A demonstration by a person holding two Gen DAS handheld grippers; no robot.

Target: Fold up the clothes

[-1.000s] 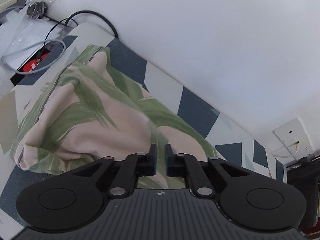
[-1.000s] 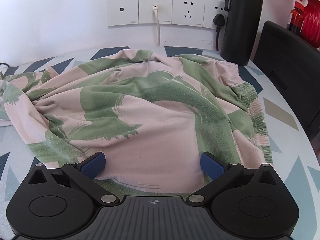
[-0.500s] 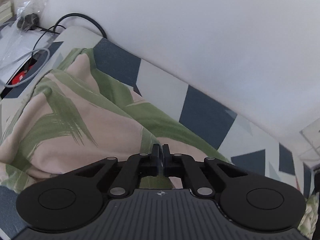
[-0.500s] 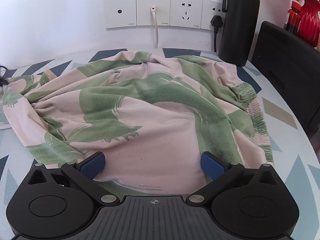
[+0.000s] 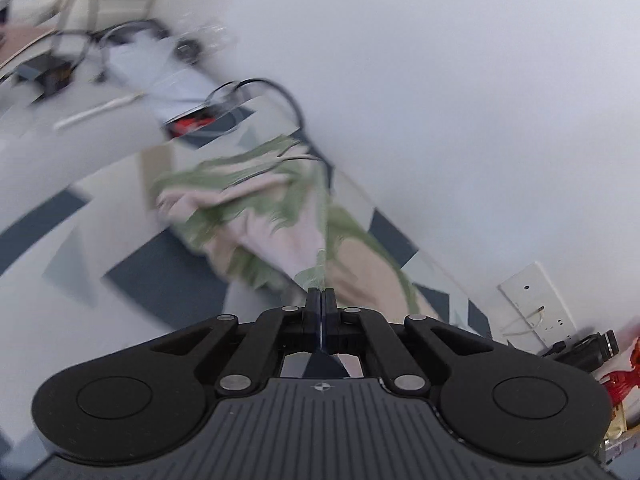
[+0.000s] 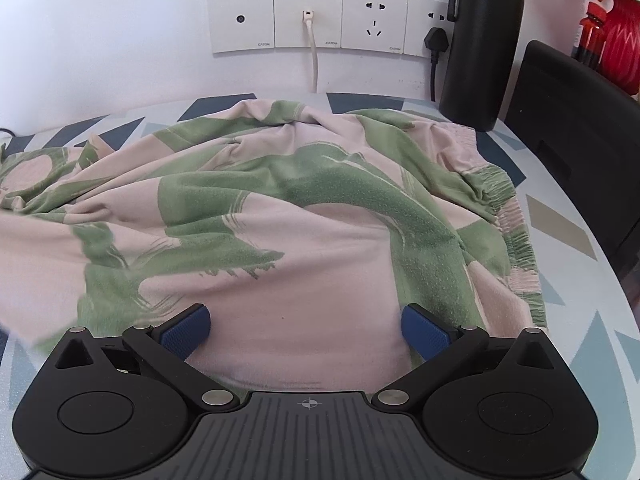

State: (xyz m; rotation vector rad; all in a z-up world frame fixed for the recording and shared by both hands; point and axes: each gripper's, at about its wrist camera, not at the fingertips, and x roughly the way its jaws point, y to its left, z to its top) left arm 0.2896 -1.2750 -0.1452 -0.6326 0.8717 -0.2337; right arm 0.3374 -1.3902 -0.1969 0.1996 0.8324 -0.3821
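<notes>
Left wrist view showed the left gripper [image 5: 321, 300] with its jaws pressed together on a thin fold of the garment [image 5: 280, 216], which ran taut and blurred away from the fingertips toward the far edge of the patterned table [image 5: 160, 276]. The right gripper [image 6: 306, 332] stood wide apart, blue pads [image 6: 186, 330] resting on either side of the near hem of the garment [image 6: 280, 216], gripping nothing. The cloth lay crumpled across the middle of the table, its elastic waistband [image 6: 516, 240] toward the right edge, near the black bottle [image 6: 484, 44]. It looked light, soft and limp, likely to sag and slide rather than hold a crease, so a hem corner or the thicker waistband seemed the surest hold. Against half a second earlier, the left gripper had risen and swung, dragging the cloth with it; the right one had scarcely shifted, though the garment's left side had lifted.
</notes>
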